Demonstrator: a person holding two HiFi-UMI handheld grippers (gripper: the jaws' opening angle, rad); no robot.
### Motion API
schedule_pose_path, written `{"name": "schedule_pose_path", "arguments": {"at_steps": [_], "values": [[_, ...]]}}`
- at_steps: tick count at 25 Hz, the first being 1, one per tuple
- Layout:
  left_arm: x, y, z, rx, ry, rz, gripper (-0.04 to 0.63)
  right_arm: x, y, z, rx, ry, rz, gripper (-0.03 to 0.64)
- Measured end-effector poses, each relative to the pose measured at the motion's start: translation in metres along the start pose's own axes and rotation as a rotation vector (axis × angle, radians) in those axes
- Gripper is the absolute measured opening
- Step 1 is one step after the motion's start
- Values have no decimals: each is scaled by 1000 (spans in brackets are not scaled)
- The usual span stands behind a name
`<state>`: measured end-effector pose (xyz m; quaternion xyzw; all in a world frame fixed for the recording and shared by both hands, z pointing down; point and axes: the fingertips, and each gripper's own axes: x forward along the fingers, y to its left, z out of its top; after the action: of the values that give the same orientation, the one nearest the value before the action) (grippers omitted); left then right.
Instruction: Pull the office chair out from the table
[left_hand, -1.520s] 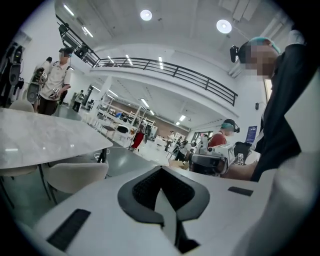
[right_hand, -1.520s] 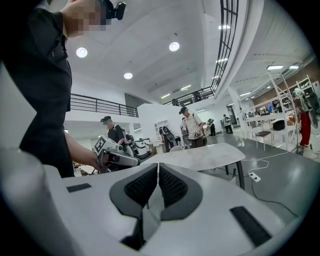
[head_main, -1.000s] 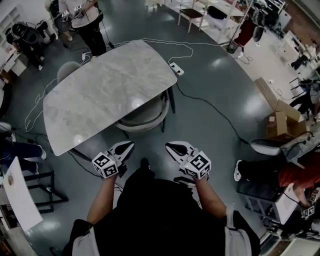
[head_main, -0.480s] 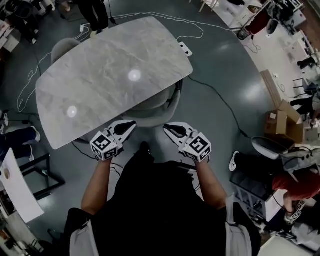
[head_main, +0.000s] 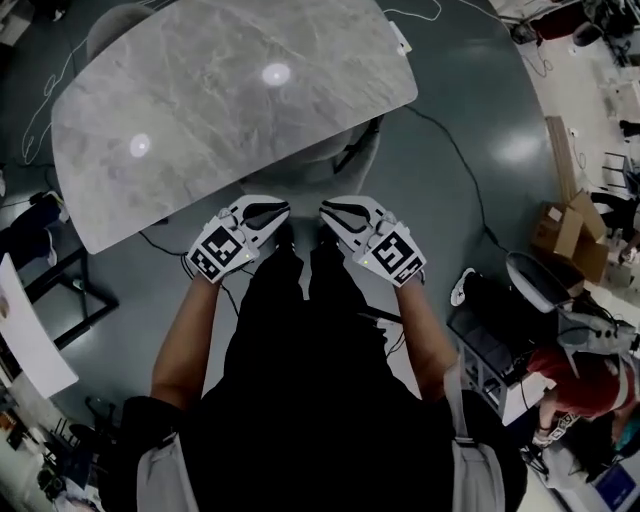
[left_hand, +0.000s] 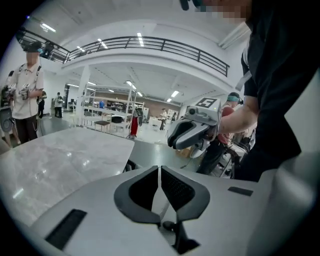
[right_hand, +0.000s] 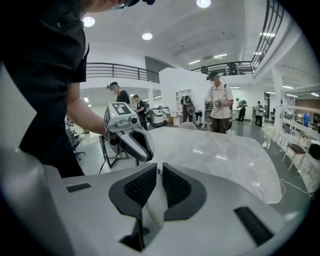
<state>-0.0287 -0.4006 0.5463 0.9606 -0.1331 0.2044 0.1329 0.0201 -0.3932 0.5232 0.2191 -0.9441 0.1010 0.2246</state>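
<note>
Left gripper: we hold it with its jaws together and nothing between them. In the head view it points toward 12 o'clock.
Right gripper: its jaws are also together and empty. It sits just beside the left gripper, at its 3 o'clock.
Office chair: grey, tucked under the near edge of the table, at 12 o'clock from both tips. It is near them, but we cannot tell whether they touch it.
Table: a marble top with two bright reflections, spreading toward 11 o'clock.
Cable: black, trailing across the floor at 2 o'clock.
Cardboard box: open, well apart at 3 o'clock.
Bystander: in the right gripper view we see a person standing beyond the table's far end.
</note>
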Motion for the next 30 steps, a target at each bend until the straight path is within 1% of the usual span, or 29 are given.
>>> {"name": "schedule_pose_path", "arguments": {"at_steps": [2,4,6,7,8,10,14,17,20,24,27,30], "values": [[11,4,-6,21,31,6,14,10,-2,-11,-29,24,42,25],[19,7,-13,12,47,22,30,18,1,-22,-38,38,89,25],[24,7,-24,0,77,26,90,26,8,-33,-41,53,129,26],[26,6,-30,2,99,22,109,31,10,-39,-45,65,143,32],[28,6,-37,11,125,18,114,35,12,-46,-50,78,153,46],[33,4,-47,39,170,9,123,42,14,-57,-59,105,174,109],[44,-2,-62,116,249,-27,148,53,18,-78,-112,170,201,147],[53,-7,-71,202,322,-60,177,60,15,-92,-165,224,192,184],[58,-9,-80,297,407,-70,203,65,14,-104,-227,284,184,213],[67,-14,-99,399,526,-92,219,74,17,-119,-294,352,199,222],[76,-12,-113,443,595,-72,219,80,18,-128,-343,388,188,222],[82,-13,-120,451,635,-56,219,83,21,-136,-392,429,173,222]]}}
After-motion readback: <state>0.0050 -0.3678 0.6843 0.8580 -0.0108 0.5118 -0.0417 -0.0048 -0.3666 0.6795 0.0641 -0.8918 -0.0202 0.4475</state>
